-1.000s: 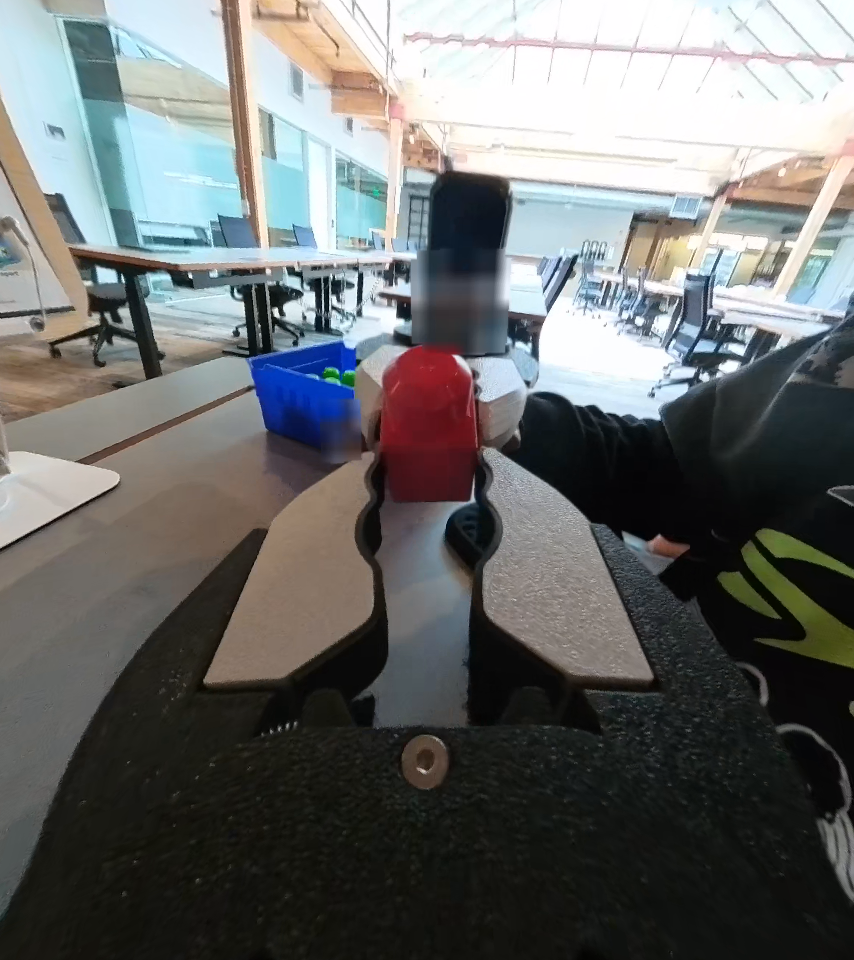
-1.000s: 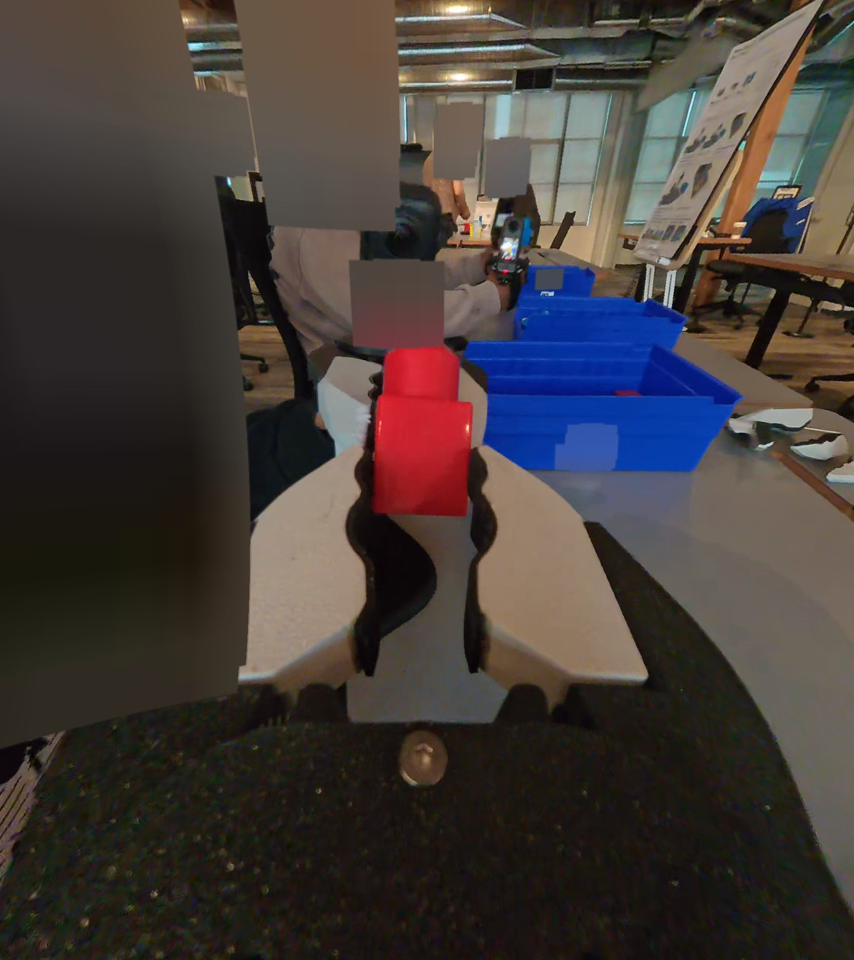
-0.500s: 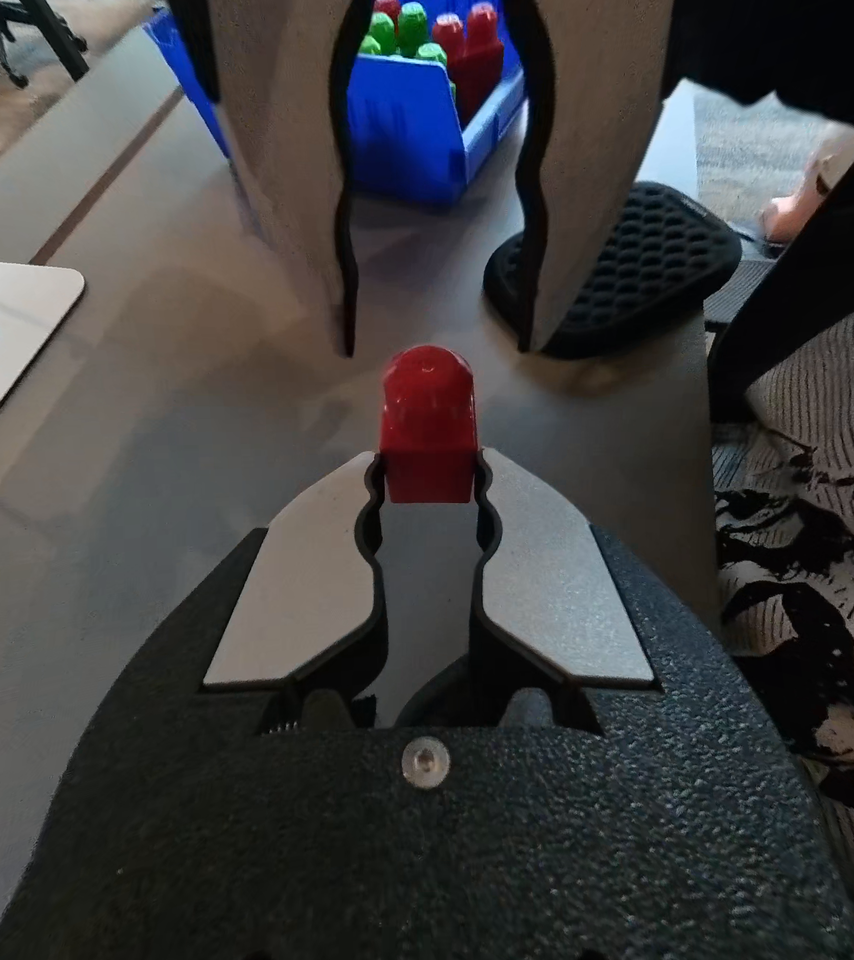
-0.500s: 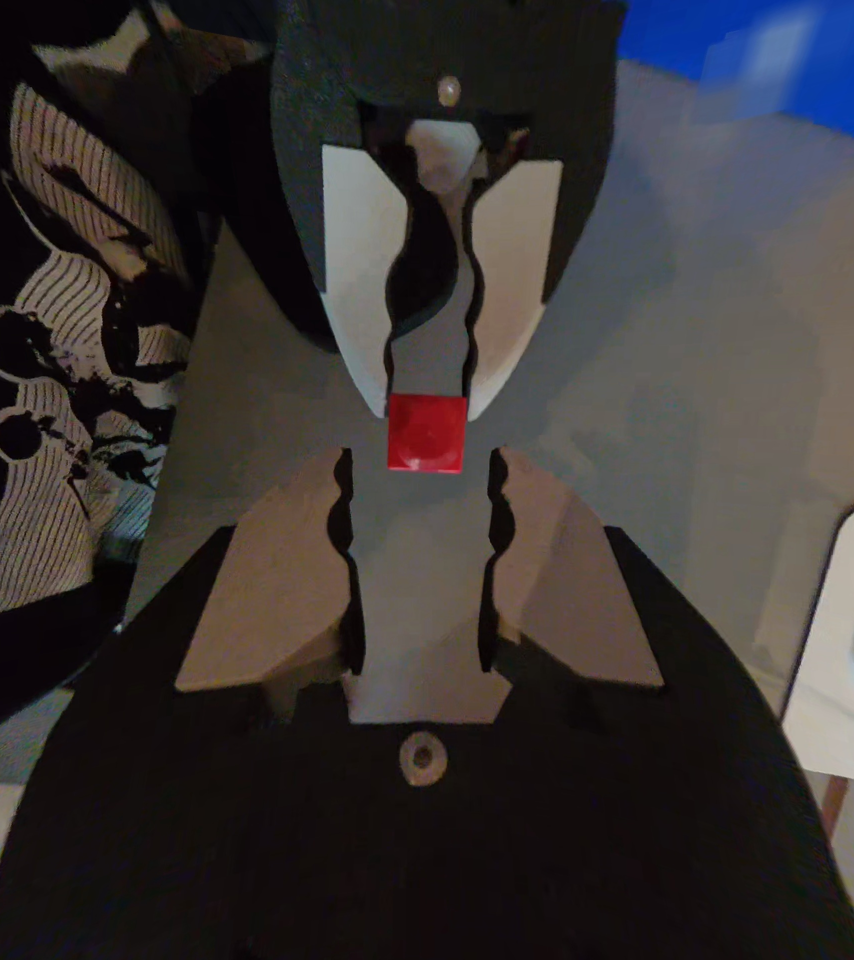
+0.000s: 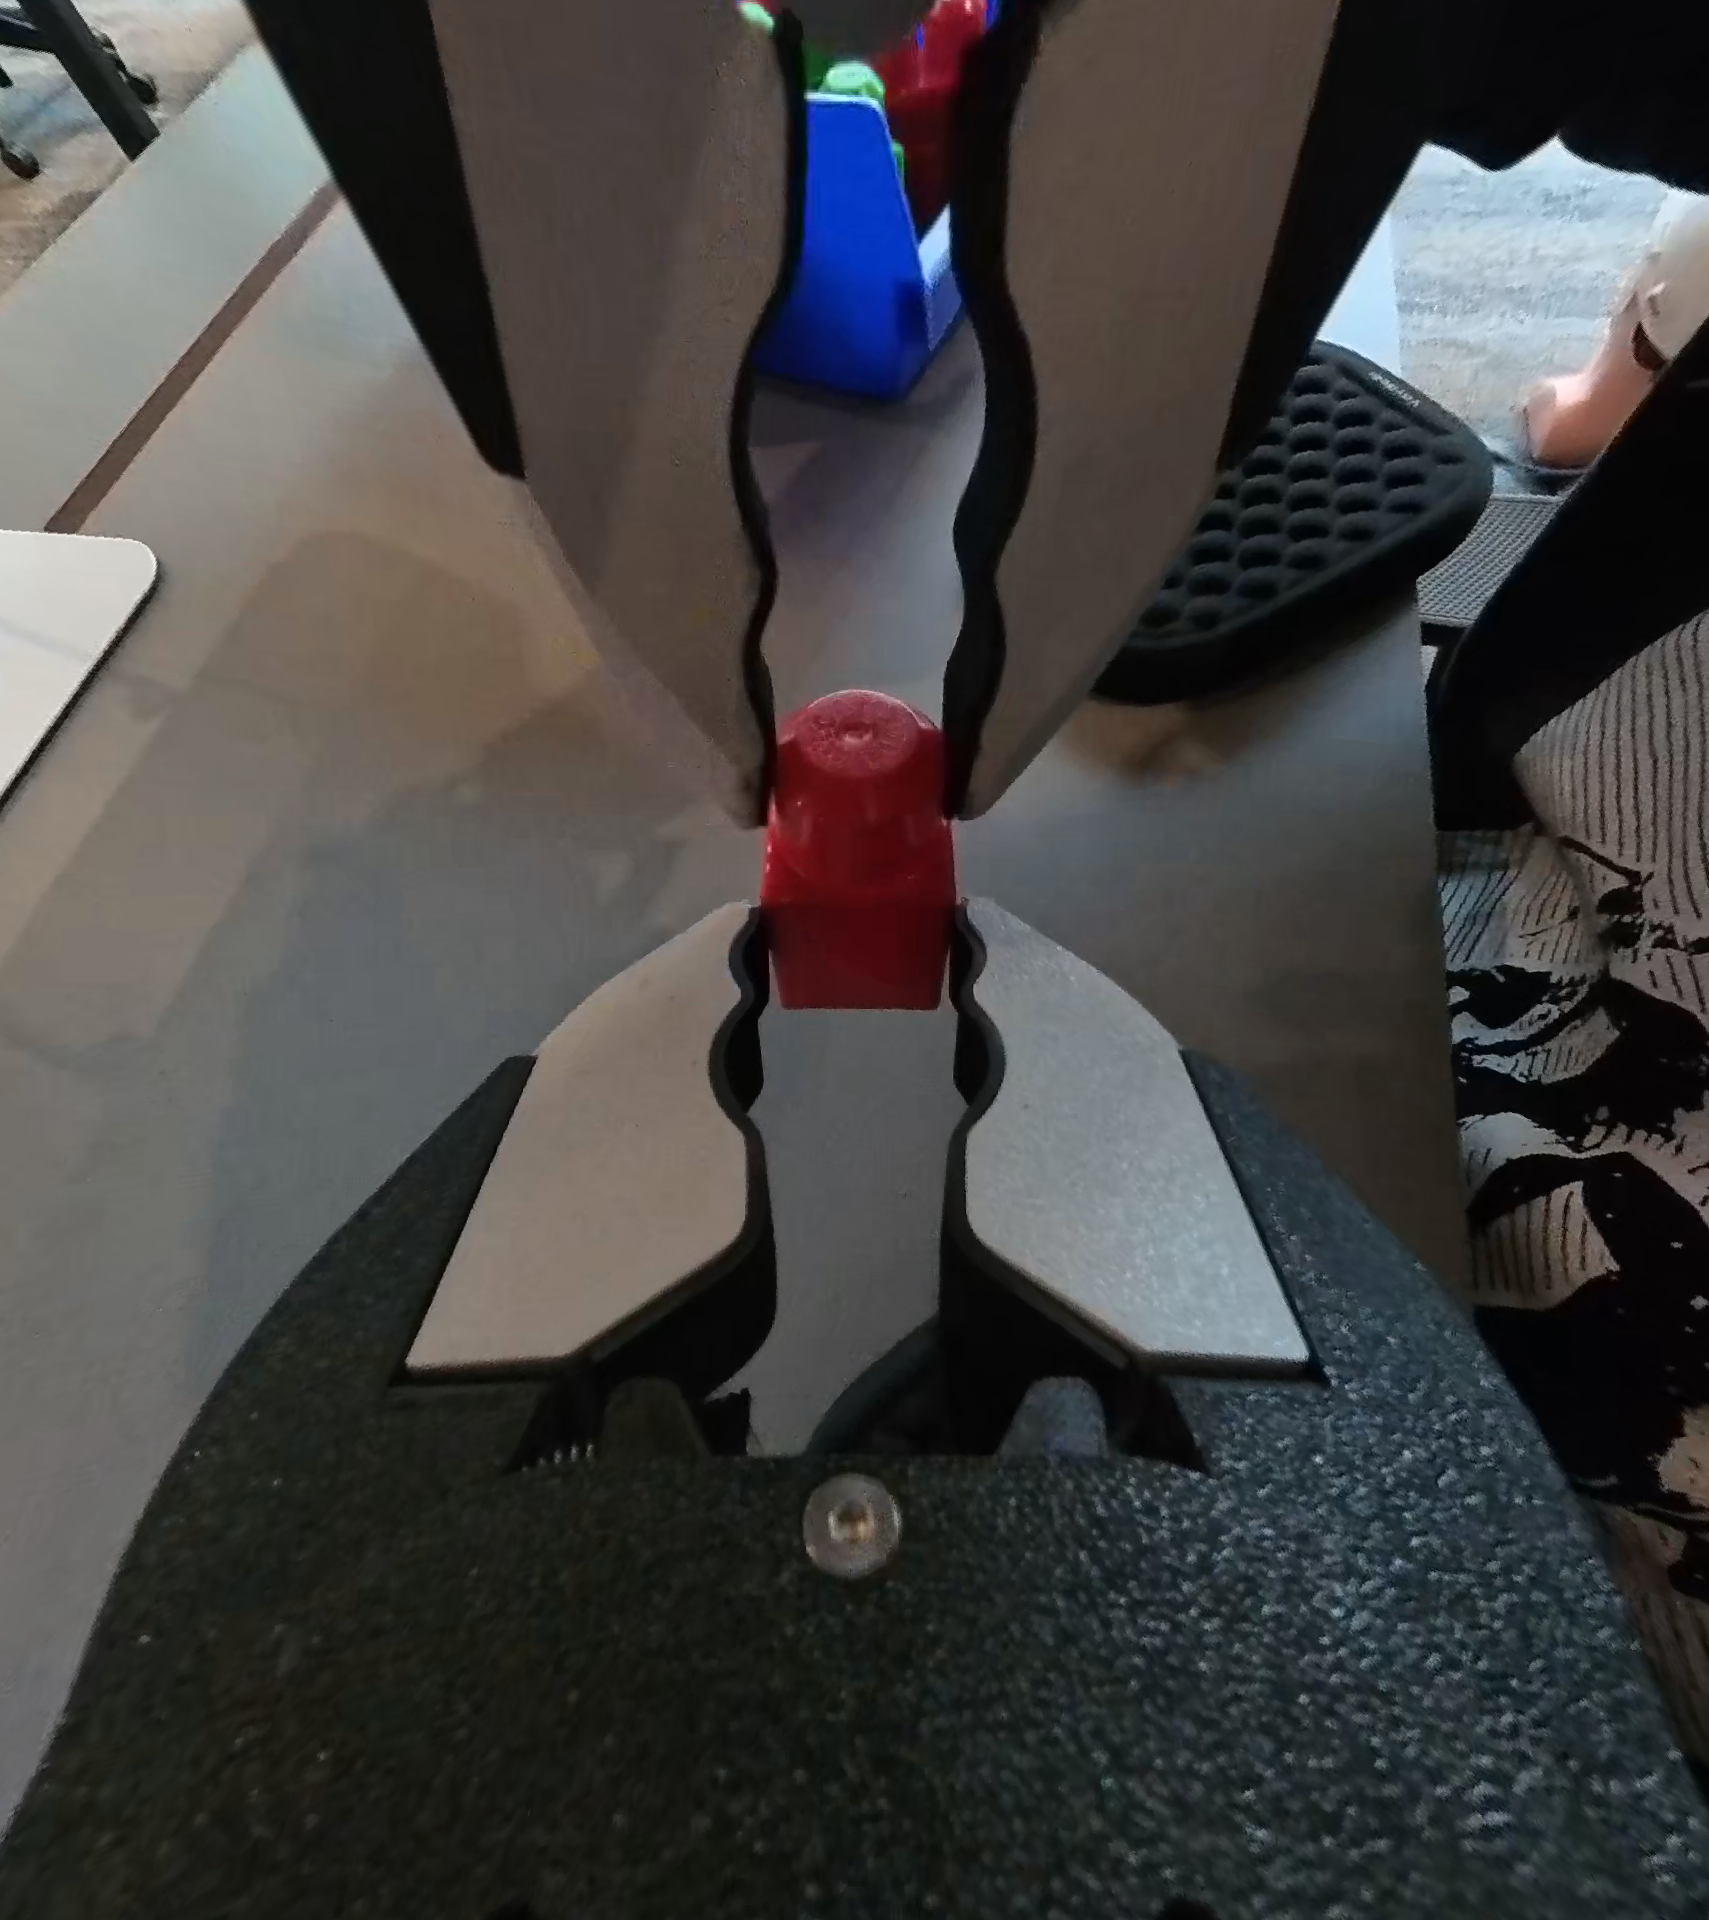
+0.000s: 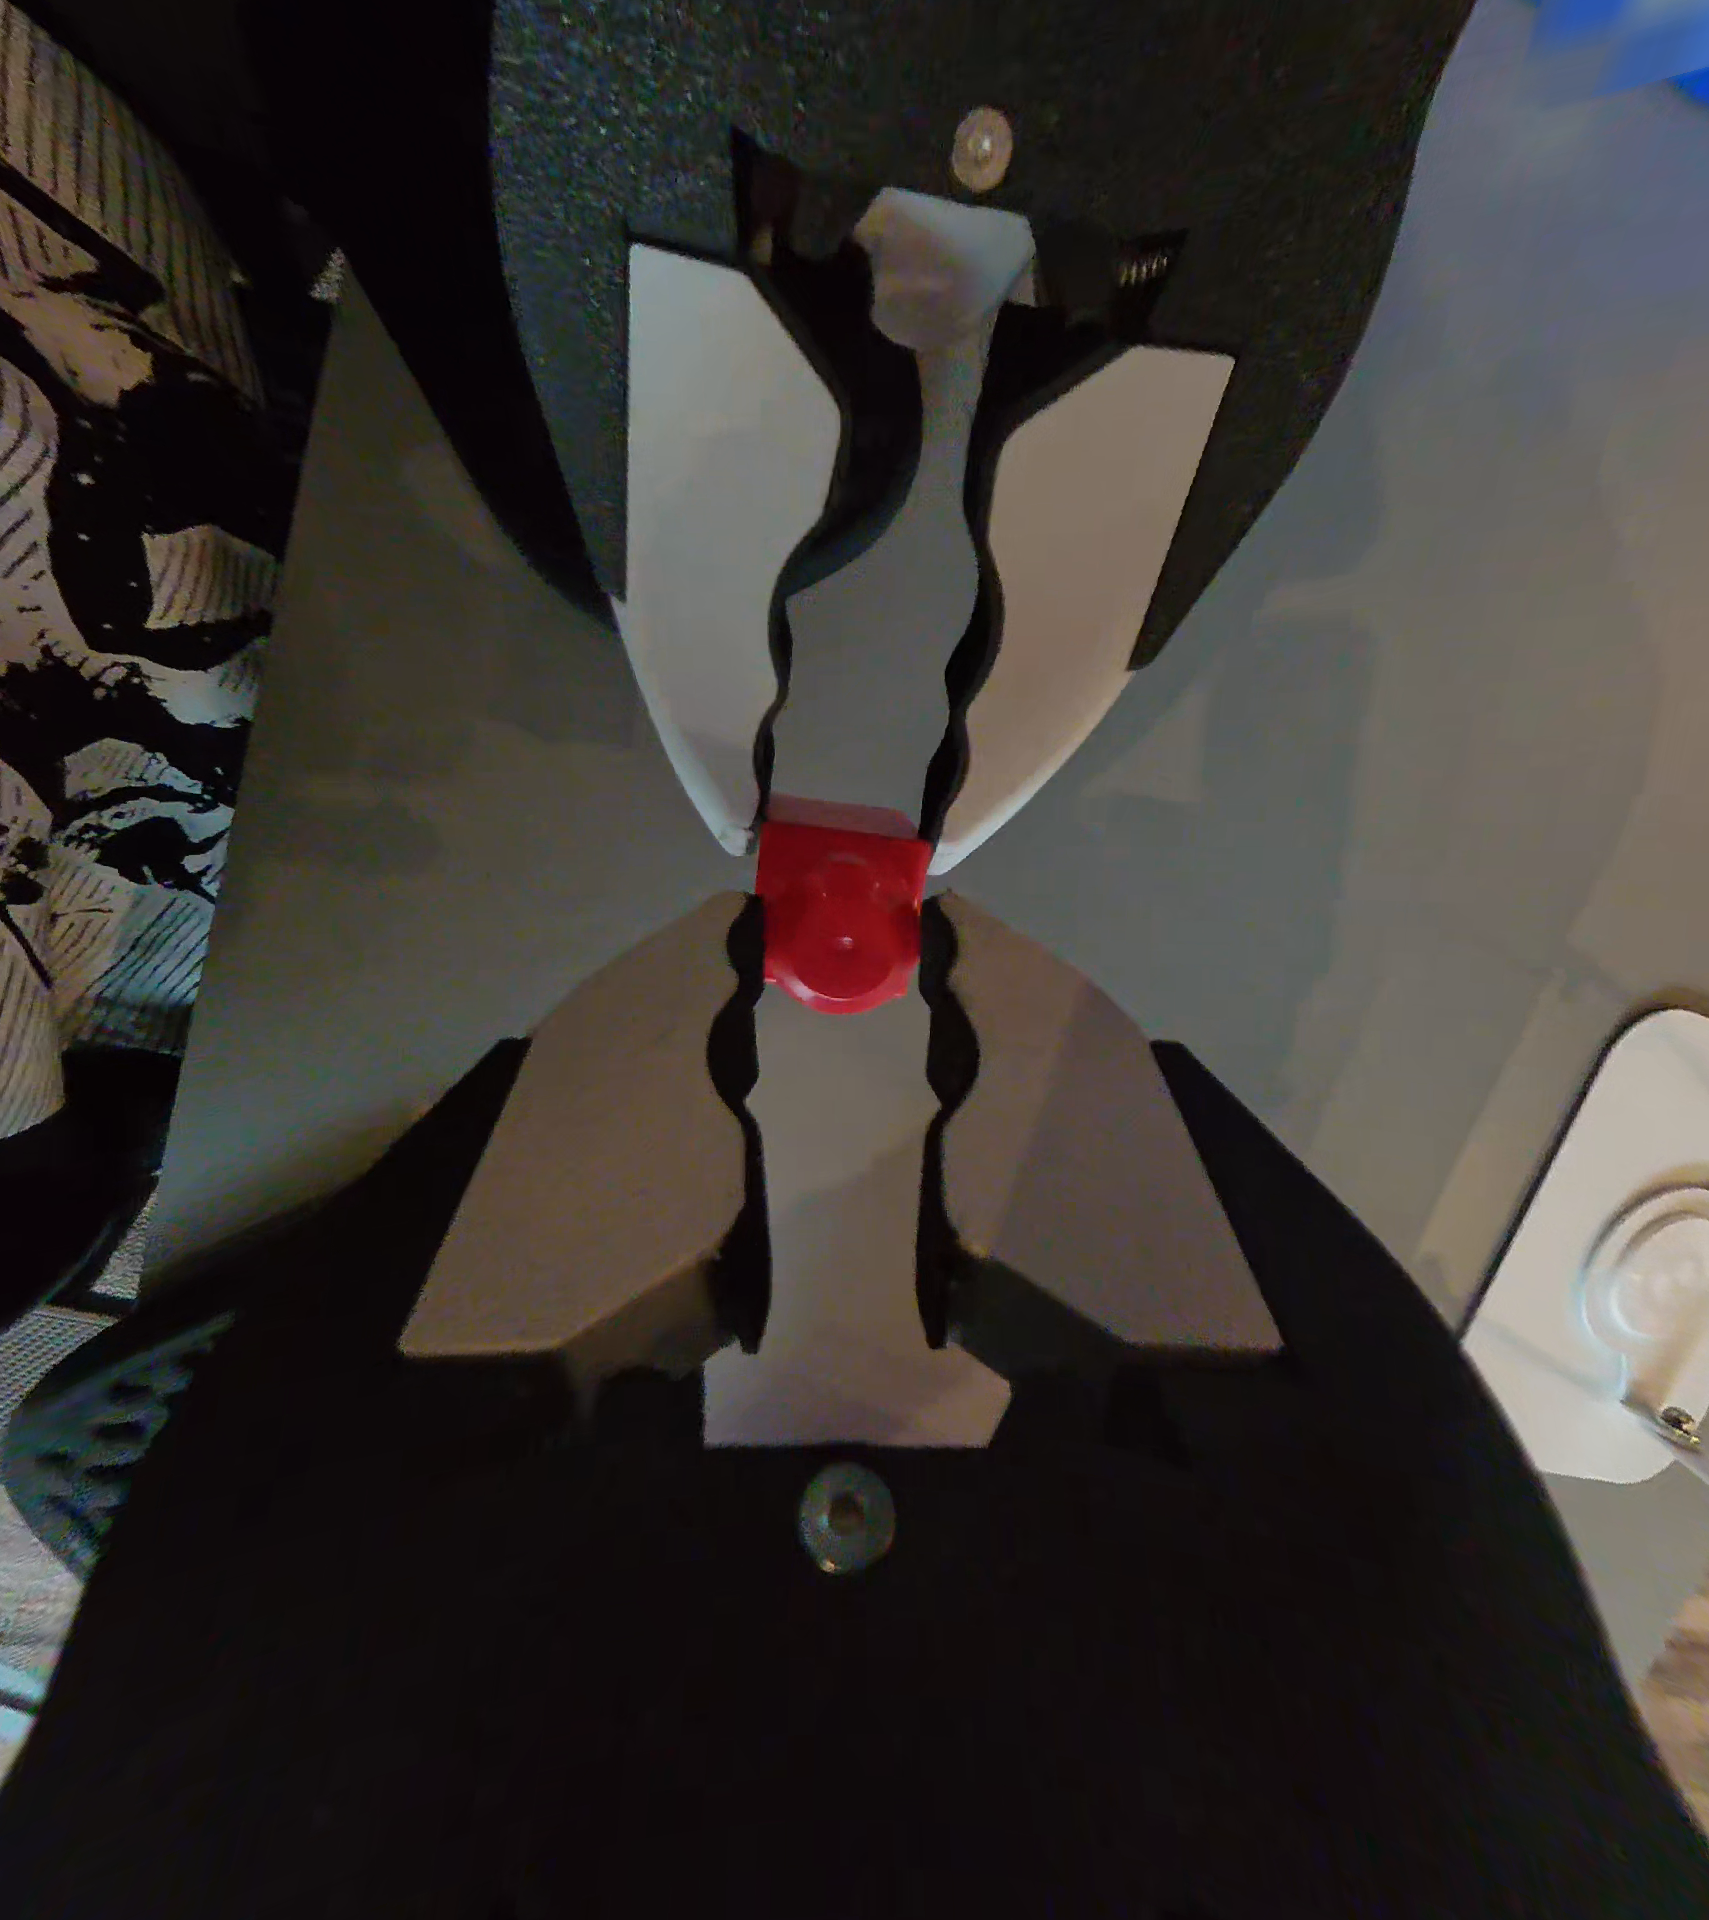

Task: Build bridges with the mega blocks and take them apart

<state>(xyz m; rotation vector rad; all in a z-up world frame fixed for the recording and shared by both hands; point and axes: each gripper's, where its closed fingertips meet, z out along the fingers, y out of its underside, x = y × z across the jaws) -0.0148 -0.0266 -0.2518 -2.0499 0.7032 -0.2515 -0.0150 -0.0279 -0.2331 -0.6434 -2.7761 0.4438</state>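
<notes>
Grips a red block [image 5: 855, 904] by its square base with the left hand-held gripper [image 5: 855, 935], clenched at the tips, stud pointing toward 12 o'clock in the left wrist view. Holds it in the air above the grey tabletop [image 5: 310, 831], well clear of the blue bin [image 5: 850, 260] of spare blocks at 12 o'clock.

Meets it from the opposite side with the right hand-held gripper [image 6: 837, 925], reaching in from 12 o'clock nose to nose with the left. Presses both tips against the round stud, by the look of it clenched there too, though only just.

Looks light, hard and hollow: stiff plastic, glossy and likely slick under the pads. Offers the flat base walls as the sure place to take hold. Gives less purchase on the stud, round and slightly tapered, so probably slips out under a weak pinch.

Keeps both tools level and in one line, wrists opposed, fingers spread side to side at 3 and 9 o'clock. Suggests a hand-over or a straight pull along that line.
</notes>
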